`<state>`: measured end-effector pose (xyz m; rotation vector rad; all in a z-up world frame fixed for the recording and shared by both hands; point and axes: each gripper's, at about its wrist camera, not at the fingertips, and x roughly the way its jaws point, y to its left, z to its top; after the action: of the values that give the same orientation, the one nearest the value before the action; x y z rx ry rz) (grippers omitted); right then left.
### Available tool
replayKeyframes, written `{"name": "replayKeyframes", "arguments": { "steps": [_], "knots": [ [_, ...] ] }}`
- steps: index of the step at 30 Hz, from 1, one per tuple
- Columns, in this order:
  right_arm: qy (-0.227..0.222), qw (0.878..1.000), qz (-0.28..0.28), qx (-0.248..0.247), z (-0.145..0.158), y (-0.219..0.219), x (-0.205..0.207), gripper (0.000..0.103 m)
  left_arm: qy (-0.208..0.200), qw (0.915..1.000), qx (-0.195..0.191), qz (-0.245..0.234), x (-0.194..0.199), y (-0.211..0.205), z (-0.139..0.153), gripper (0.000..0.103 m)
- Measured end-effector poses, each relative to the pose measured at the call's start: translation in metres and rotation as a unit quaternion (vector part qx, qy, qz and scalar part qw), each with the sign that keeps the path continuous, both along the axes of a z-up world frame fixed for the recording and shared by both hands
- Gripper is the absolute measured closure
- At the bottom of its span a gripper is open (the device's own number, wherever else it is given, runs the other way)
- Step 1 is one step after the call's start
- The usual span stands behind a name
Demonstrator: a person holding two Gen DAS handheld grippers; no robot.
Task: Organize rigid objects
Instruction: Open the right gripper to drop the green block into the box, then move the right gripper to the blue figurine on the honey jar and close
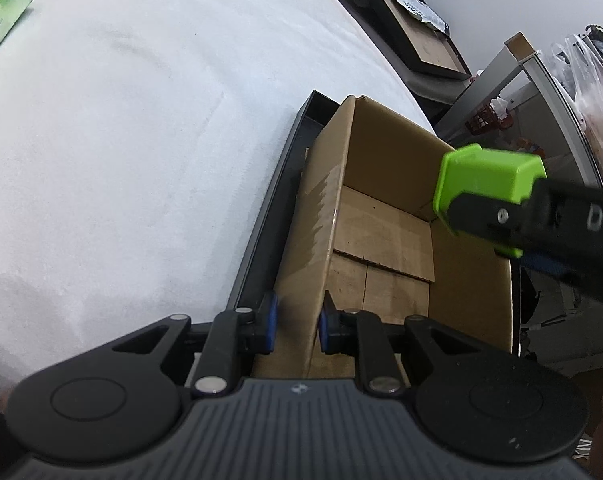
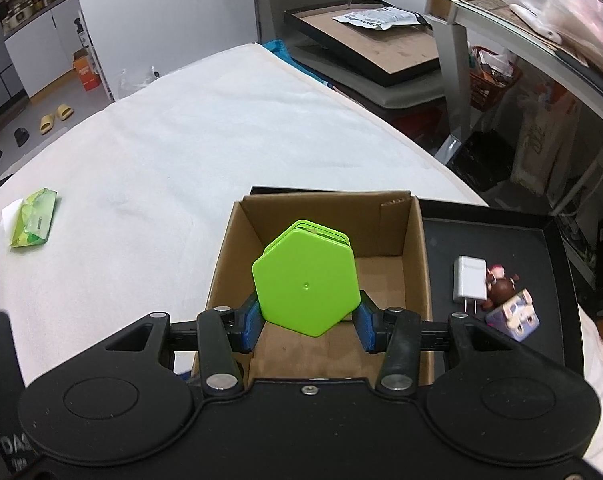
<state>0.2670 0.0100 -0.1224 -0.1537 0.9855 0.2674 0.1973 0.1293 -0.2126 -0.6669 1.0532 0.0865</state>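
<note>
My right gripper [image 2: 306, 322] is shut on a bright green hexagonal box [image 2: 306, 282] and holds it above the open cardboard box [image 2: 415, 248]. In the left wrist view the green box [image 1: 489, 178] hangs over the cardboard box's right side, held by the right gripper [image 1: 497, 216]. My left gripper [image 1: 297, 328] is shut on the cardboard box's left wall [image 1: 321, 208]. The cardboard box stands in a black tray [image 2: 501, 224]. Its floor looks bare.
In the tray, right of the cardboard box, lie a white charger [image 2: 469, 280], a brown figurine [image 2: 501, 286] and a pale toy cube [image 2: 515, 316]. A green packet [image 2: 35, 220] lies on the white cloth at the left. A chair, shelves and clutter stand beyond the table's right edge.
</note>
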Motion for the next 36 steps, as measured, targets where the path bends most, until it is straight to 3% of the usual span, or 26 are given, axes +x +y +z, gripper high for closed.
{"name": "replayKeyframes", "arguments": {
  "steps": [7,10,13,27,36],
  "knots": [
    [-0.018,1.0,0.02,0.012,-0.001,0.001,0.014,0.056,-0.003,0.9999,0.012,-0.009,0.003,-0.004,0.0,0.084],
    [-0.024,0.999,0.03,0.007,-0.005,0.0,0.021,0.048,-0.005,0.9997,0.021,-0.011,0.003,-0.007,0.001,0.083],
    [-0.017,0.999,0.019,0.024,-0.007,-0.009,0.025,0.048,-0.004,0.9997,0.021,-0.012,0.004,-0.008,0.001,0.083],
    [-0.015,0.996,-0.021,0.091,0.0,-0.078,0.008,0.048,0.002,0.9965,0.074,-0.041,0.009,-0.024,0.006,0.083],
    [-0.012,0.99,-0.063,0.127,-0.008,-0.136,-0.009,0.048,0.01,0.9898,0.123,-0.071,0.013,-0.039,0.017,0.081]
  ]
}}
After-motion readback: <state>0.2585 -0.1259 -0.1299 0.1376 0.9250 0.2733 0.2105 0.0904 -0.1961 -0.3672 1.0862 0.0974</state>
